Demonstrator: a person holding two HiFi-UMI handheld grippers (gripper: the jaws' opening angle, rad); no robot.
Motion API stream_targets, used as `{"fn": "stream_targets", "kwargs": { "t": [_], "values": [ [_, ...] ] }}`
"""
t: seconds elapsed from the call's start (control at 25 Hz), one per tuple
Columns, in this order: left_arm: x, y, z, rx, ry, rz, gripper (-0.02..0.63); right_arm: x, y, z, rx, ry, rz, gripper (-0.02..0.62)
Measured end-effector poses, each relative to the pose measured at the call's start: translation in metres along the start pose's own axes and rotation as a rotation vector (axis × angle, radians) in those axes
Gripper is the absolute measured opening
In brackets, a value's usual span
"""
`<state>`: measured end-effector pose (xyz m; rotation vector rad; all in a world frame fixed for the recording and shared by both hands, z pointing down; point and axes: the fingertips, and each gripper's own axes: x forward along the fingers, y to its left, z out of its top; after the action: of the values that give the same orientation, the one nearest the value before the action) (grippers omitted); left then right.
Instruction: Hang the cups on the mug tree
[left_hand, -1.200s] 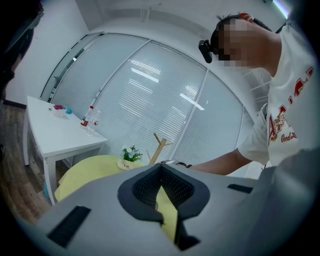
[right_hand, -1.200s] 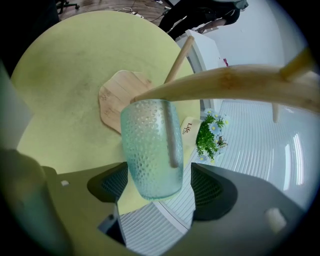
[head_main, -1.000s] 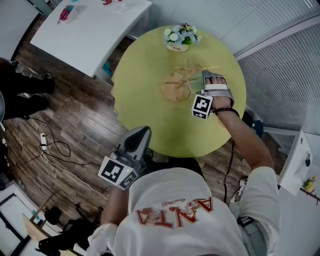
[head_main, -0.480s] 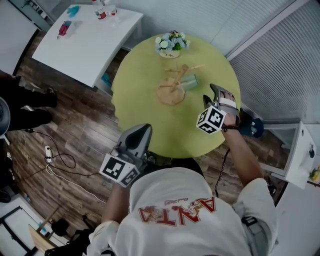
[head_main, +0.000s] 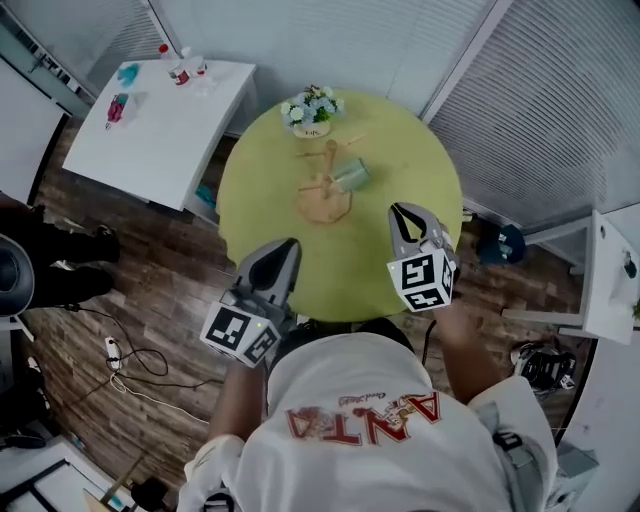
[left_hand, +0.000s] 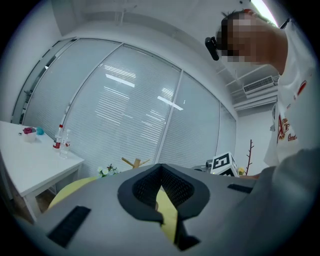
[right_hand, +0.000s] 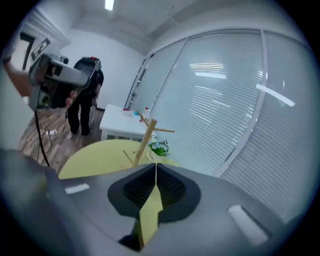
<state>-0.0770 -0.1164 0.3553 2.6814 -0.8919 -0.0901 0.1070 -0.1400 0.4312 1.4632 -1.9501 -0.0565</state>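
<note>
Since a second ago my right claw (head_main: 400, 212) has come away from the mug tree (head_main: 322, 190) and drawn back toward my chest. Its jaws have just been closing, with nothing between them. In the right gripper view the two pads now meet at the tip in a thin seam and grip nothing, and only the yellow table (head_main: 262, 230) shows through the slot lower down. This claw hangs above the near side of the table, well apart from the tree, touching nothing.

My left claw (head_main: 288, 246) keeps its place by the near left edge. Its jaws also meet at the tip, and it is empty too.

The green cup (head_main: 351, 177) is at the tree's right side, close against the pole and seemingly on one of the pegs. From above I cannot tell for sure whether it hangs clear of the base. A small pot of flowers (head_main: 310, 108) stands beyond the tree at the far edge of the table.
</note>
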Motion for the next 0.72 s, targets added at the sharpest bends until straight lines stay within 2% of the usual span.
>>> {"fn": "stream_targets", "kwargs": {
  "t": [0.2, 0.36, 0.56, 0.72],
  "values": [
    [0.012, -0.021, 0.014, 0.032, -0.007, -0.041, 0.009, -0.038, -0.008, 0.022, 0.260, -0.139, 0.059, 0.003],
    [0.019, -0.035, 0.026, 0.053, -0.018, -0.068, 0.009, -0.068, -0.028, 0.034, 0.379, -0.245, 0.063, 0.003],
    [0.023, -0.044, 0.030, 0.070, -0.013, -0.076, 0.009, -0.092, -0.035, 0.046, 0.409, -0.348, 0.067, 0.003],
    [0.023, -0.044, 0.029, 0.068, -0.007, -0.065, 0.009, -0.092, -0.033, 0.044, 0.418, -0.348, 0.075, 0.003]
  ]
}}
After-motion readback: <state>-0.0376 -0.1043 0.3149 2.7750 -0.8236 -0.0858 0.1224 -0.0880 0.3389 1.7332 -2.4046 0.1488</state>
